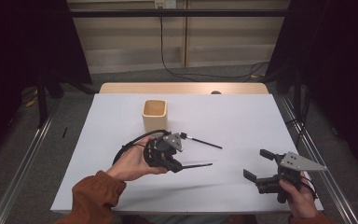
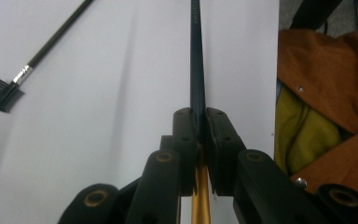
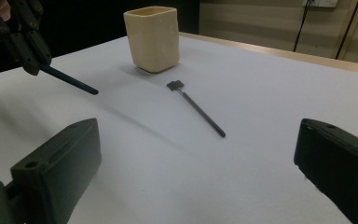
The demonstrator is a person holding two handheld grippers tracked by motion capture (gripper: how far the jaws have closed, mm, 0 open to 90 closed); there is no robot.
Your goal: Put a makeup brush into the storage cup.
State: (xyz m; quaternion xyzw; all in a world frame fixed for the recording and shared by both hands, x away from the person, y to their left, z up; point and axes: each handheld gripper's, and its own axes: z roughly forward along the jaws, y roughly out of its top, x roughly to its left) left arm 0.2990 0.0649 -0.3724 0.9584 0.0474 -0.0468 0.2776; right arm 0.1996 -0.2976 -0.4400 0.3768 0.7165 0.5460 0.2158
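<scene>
Only one piece of lettering showed. In the left gripper view, a short line of small pale print ran lengthwise along the dark slim handle clamped between the jaws, near the top edge of the frame. It was too small and blurred to read for certain; the opening letters were perhaps "AN", and the rest could not be made out. The beige cup, the spoolie brush lying on the worktop and the gripper bodies carried no legible text, label, number or sign.
</scene>
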